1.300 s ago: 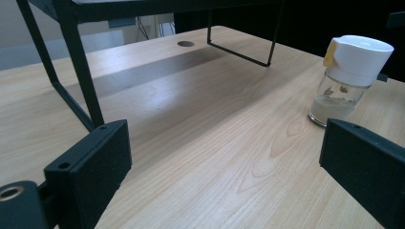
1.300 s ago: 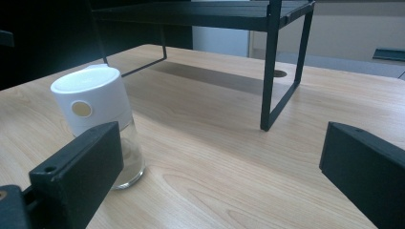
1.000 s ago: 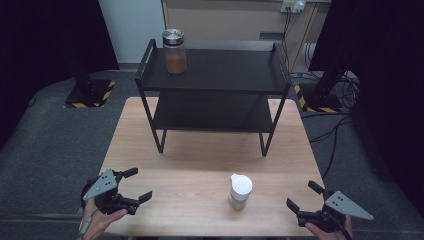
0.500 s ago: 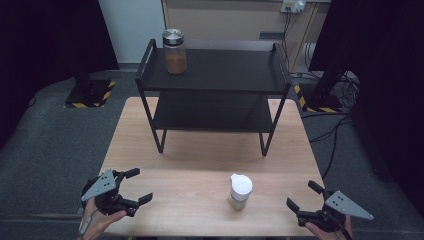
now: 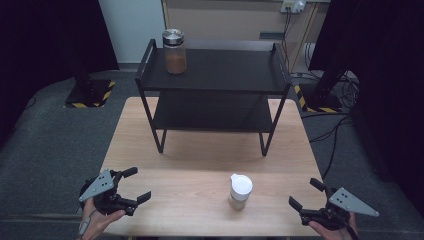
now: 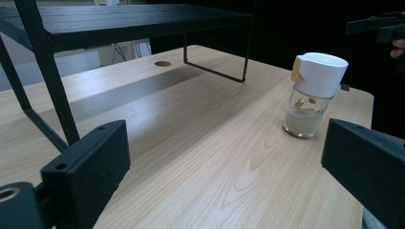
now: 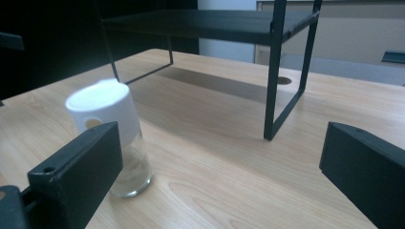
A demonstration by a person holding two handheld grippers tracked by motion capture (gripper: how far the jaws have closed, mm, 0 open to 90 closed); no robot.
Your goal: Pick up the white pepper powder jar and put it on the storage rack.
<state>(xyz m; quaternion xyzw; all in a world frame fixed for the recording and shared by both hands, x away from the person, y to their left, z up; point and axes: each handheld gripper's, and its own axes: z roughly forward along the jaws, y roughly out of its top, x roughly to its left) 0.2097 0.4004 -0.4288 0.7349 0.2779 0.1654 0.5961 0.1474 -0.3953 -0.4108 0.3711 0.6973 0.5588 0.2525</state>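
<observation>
Left tool (image 5: 136, 185) and right tool (image 5: 303, 195) hover, jaws spread wide.

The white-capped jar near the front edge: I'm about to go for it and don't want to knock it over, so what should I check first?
1. White-capped jar upright on the table: ok.
2. Cap seated on the jar: looks ok; whether it is tight, cannot tell.
3. Right tongs open wide enough to take the jar: ok.
4. Left tongs open and apart from the jar: ok.
5. Bare table between the right tongs and the jar: ok.
6. Space on the shelf rack's top beside the brown-filled jar: ok.
</observation>
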